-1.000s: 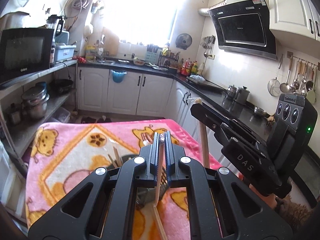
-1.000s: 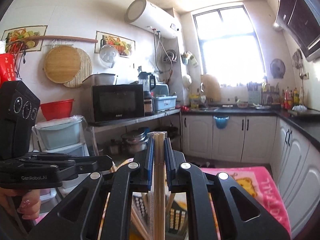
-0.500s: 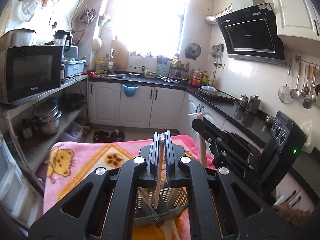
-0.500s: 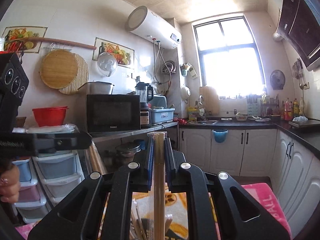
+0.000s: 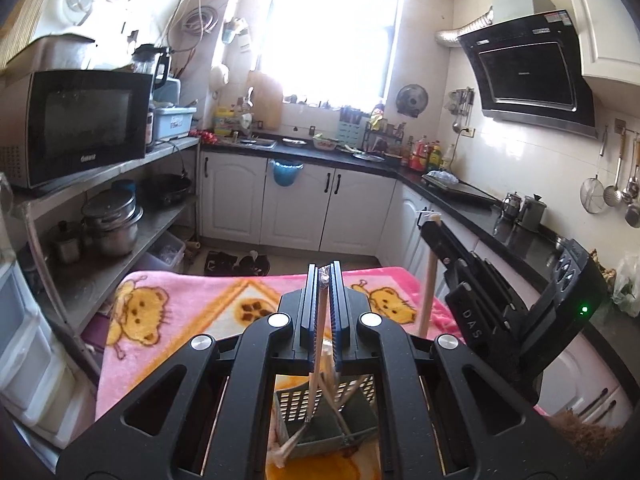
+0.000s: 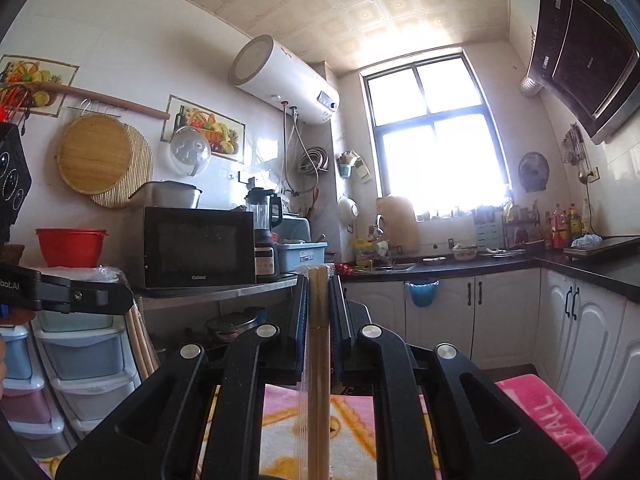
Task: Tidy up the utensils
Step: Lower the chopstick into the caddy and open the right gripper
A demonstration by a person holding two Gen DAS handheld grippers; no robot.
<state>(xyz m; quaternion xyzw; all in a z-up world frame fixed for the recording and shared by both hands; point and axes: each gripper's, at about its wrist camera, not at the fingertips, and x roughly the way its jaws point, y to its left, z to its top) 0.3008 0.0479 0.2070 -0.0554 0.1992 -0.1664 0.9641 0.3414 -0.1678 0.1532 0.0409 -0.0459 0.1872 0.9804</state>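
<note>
My left gripper (image 5: 324,276) is shut on a thin wrapped pair of chopsticks (image 5: 317,344) that hangs down into a grey perforated utensil basket (image 5: 320,412) on the pink blanket. The basket holds a few more sticks. My right gripper (image 6: 319,276) is shut on a pair of wooden chopsticks (image 6: 318,360) in a clear sleeve, held upright. The right gripper also shows in the left wrist view (image 5: 430,224), to the right of the basket, with its chopsticks (image 5: 426,296) pointing down. The left gripper's body shows at the left edge of the right wrist view (image 6: 68,296).
A pink teddy-bear blanket (image 5: 180,312) covers the table. Metal shelves with a microwave (image 5: 76,124) and pots (image 5: 112,220) stand at the left. White cabinets (image 5: 296,204) and a black counter (image 5: 500,216) run along the back and right.
Both grippers have risen and tilted up. The basket has slid lower in the left wrist view, and the right wrist view shows more wall and ceiling. Both still hold their chopsticks.
</note>
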